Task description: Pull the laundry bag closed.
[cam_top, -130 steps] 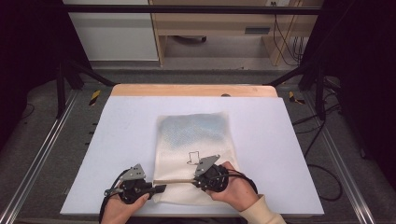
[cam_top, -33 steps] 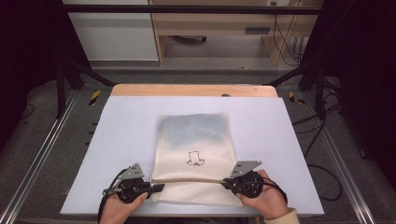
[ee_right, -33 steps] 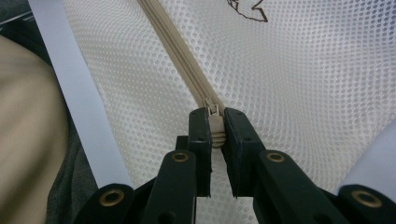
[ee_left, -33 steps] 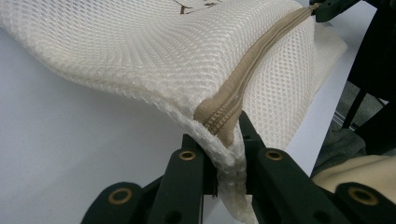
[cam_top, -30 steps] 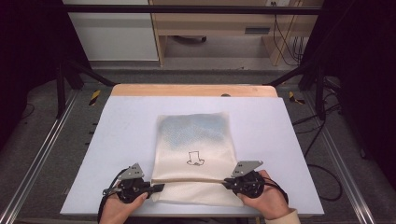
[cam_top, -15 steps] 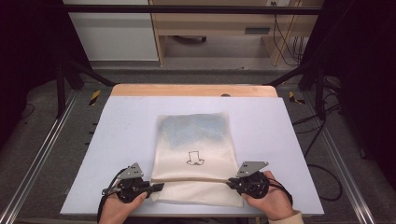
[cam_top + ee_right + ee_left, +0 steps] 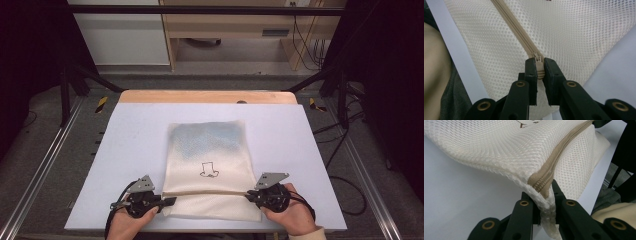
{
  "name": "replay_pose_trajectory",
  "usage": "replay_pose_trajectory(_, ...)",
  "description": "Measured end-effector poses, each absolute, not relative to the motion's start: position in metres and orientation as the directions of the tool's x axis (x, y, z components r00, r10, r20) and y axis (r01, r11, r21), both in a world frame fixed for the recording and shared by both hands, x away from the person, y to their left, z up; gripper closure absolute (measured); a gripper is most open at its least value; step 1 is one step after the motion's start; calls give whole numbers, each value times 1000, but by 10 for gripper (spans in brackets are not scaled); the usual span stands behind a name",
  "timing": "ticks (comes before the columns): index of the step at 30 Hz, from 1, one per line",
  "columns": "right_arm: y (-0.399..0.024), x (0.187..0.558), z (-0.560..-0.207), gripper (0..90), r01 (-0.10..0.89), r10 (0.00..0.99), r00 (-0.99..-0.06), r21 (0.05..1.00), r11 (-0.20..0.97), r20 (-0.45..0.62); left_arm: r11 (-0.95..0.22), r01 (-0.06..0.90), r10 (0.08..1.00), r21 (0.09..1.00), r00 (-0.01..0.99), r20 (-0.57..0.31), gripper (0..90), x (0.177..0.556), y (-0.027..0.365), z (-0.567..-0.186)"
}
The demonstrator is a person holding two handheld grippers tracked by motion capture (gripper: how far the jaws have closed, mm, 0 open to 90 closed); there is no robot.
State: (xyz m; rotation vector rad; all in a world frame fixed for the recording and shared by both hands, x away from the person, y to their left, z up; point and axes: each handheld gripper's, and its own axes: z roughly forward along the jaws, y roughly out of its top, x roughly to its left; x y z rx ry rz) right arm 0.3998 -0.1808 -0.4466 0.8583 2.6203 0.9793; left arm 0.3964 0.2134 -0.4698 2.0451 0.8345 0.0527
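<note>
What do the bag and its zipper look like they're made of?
The bag: cream mesh fabric, probably synthetic, with a matte honeycomb weave. Its zipper: tan woven tape with fine teeth, likely nylon coil. The zipper pull, pinched in the right gripper, looks like matte tan plastic.

Even overhead light on the pale worktop [image 7: 125, 150], dark corners at upper left and right of the frame, soft focus, blurred near fingers [image 7: 524, 220]

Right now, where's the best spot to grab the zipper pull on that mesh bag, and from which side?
Grip the flat tab of the zipper pull across its faces, coming from the bag's right edge in line with the zipper. It lies at that end, tab pointing outward.
</note>
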Motion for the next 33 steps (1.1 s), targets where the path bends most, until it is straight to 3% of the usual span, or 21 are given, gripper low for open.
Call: replay_pose_trajectory(33,-196,397,-451,819,488,626,-780,644,589,19,-358,536,581,764,769,-267,837,397,217,-466)
